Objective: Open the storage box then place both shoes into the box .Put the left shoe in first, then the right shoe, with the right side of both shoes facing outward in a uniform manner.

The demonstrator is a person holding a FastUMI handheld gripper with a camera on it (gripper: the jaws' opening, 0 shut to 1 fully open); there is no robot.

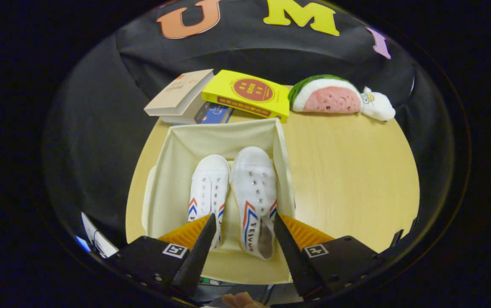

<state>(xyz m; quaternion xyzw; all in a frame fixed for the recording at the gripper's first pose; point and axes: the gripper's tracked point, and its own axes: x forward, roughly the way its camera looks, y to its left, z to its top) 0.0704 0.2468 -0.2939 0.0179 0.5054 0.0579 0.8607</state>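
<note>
A round wooden table is seen from above, with black cloth behind it. Counted from left to right along the far edge are three books and one soft toy. A beige book lies on top of a blue-covered book, of which little can be seen. Just beside them a yellow book rests tilted, its near edge touching the back wall of the box. Further right lies a plush watermelon slice with a small white figure attached at its right end.

One open fabric storage box, cream in colour, stands on the table nearer the viewer. Two white canvas shoes are placed inside it, side by side, toes pointing away. The left-hand shoe lies against the middle of the box floor; the right-hand shoe lies next to it, close to the box's right wall. Red and blue stripes are visible on the sides of both.

The hand-held gripper is positioned over the near end of the box. Its two fingers are spread wide apart and nothing is gripped. The heel of the right-hand shoe is seen between the fingertips, while the left-hand shoe's heel is partly hidden behind the left finger.
</note>
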